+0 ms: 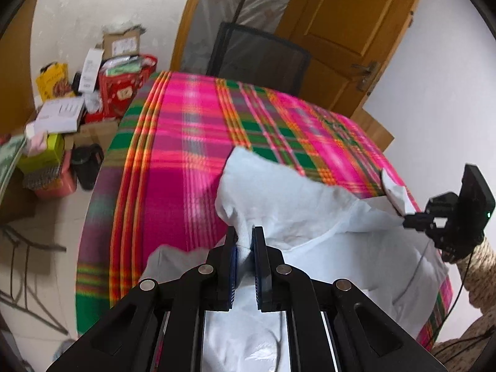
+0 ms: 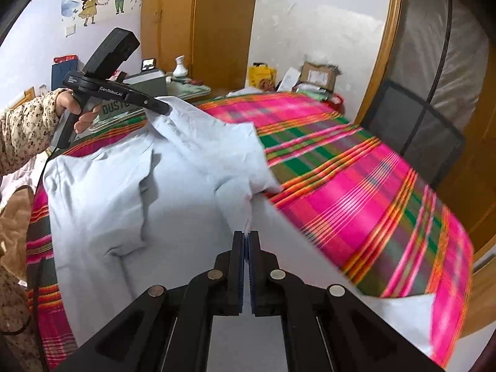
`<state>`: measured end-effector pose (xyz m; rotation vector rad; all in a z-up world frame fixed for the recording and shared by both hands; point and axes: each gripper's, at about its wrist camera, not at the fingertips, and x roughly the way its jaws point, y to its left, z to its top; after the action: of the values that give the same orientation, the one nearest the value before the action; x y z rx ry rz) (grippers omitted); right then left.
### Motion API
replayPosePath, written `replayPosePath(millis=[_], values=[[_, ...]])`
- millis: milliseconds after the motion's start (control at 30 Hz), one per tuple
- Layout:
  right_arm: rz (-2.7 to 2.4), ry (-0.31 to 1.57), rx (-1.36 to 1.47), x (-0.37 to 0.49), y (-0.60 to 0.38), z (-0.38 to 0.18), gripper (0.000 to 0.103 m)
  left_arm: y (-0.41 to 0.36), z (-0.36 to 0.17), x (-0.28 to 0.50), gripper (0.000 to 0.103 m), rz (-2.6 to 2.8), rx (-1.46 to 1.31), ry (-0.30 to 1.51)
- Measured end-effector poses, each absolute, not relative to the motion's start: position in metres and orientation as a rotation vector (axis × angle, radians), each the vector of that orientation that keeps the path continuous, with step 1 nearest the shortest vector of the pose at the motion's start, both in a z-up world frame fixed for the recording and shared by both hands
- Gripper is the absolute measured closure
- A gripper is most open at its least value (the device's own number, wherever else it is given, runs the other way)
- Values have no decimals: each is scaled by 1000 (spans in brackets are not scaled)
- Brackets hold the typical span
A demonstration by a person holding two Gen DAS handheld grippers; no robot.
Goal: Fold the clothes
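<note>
Shirt [image 2: 130, 192] pinched at two points, raised over plaid cloth [image 2: 356, 192]
Left gripper [image 1: 245, 241] and right gripper [image 2: 246, 241] both clamp fabric, likely spreading it for folding

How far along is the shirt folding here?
Early on. Done: the pale shirt lies spread on the plaid cloth. In hand: the left gripper and right gripper each pinch a bit of its fabric, lifted. Left: no finished fold shows yet.
</note>
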<state>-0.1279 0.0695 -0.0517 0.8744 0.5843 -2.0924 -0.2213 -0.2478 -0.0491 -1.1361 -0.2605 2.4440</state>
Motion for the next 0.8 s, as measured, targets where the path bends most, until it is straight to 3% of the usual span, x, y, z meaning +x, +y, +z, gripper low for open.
replayPosePath(millis=[333,567,800], values=[[-2094,554,841,-121,78,-44,100,-267,-51,-231,94,2491,-1123,-358],[-2052,665,943,-125,73,-85,100,-277,-78,-236,94,2496,-1203,-417],[-2026,608,999,-127,78,-91,100,-276,-82,-233,90,2510,-1266,-413]])
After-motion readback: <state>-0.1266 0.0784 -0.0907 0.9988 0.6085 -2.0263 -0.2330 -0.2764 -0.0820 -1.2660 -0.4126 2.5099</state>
